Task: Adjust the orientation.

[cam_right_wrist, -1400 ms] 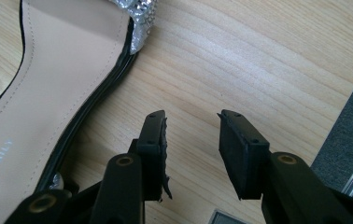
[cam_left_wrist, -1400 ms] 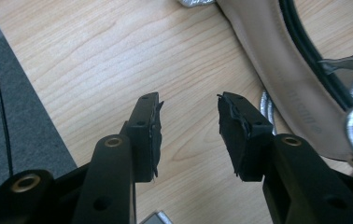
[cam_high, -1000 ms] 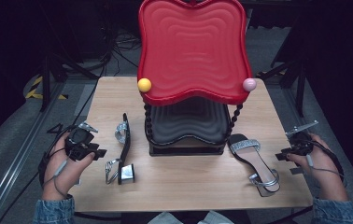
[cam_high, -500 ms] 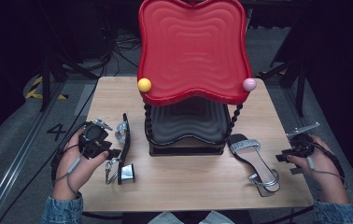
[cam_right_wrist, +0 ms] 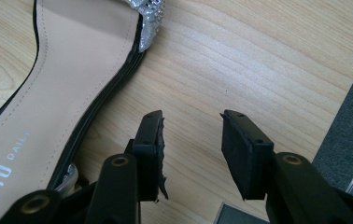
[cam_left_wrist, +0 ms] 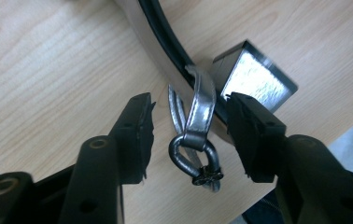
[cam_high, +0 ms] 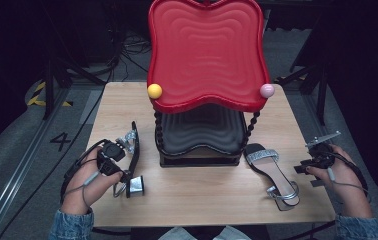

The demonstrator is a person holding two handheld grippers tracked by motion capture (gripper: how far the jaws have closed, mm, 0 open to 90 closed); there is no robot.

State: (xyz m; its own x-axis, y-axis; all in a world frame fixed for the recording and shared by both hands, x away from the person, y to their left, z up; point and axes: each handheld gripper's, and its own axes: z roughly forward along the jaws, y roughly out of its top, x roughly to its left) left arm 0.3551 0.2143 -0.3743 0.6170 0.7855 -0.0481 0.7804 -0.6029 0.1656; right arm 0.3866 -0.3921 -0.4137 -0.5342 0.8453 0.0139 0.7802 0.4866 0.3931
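A black sandal (cam_high: 133,150) lies on its side on the table's left half, its silver block heel (cam_high: 136,185) toward the front edge. My left gripper (cam_high: 118,162) is open right over it. In the left gripper view its silver ankle strap (cam_left_wrist: 200,109) and buckle ring (cam_left_wrist: 191,158) stand between the open jaws, near the heel (cam_left_wrist: 254,77). A second sandal (cam_high: 272,170) lies flat, sole down, at the right. My right gripper (cam_high: 304,167) is open just right of it; in the right gripper view its beige insole (cam_right_wrist: 67,79) and glittery strap (cam_right_wrist: 149,11) lie left of the empty gripper (cam_right_wrist: 191,149).
A two-tier stand fills the table's middle: a red wavy top tray (cam_high: 207,50) with a yellow ball (cam_high: 154,91) and a pink ball (cam_high: 267,90) at its corners, over a black lower tray (cam_high: 202,130). The wooden table (cam_high: 202,195) has bare room along the front.
My left gripper has moved right from the table's left edge onto the left sandal, so its strap now sits between the jaws. The right gripper has barely shifted.
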